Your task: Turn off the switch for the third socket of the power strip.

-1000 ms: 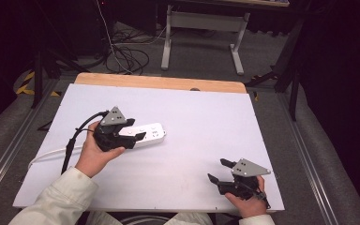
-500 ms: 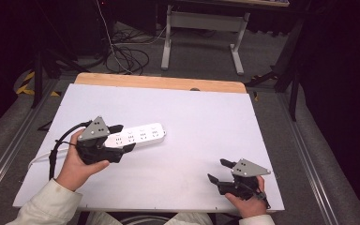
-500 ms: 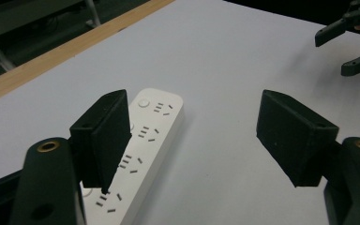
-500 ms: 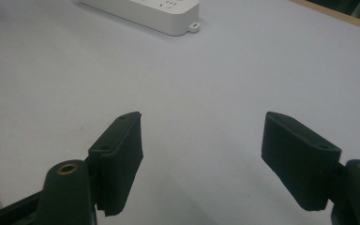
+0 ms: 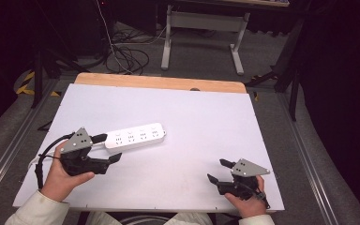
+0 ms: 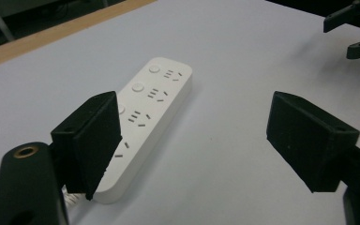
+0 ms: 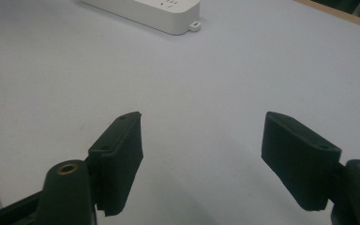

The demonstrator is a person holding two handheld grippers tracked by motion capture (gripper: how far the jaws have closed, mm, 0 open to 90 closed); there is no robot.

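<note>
The left tongs (image 5: 108,149) have just been opening and, wide now with nothing between them, are backing leftward off the power strip (image 5: 136,136), leaving it released on the desk (image 5: 206,122). The right tongs (image 5: 218,170) are waiting wide at the near right.

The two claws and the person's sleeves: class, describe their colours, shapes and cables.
Each claw, left claw and right claw, is black with two blocky jaws and a grey three-cornered plate on top. A black cable trails from the left one. The sleeves are cream.
</note>
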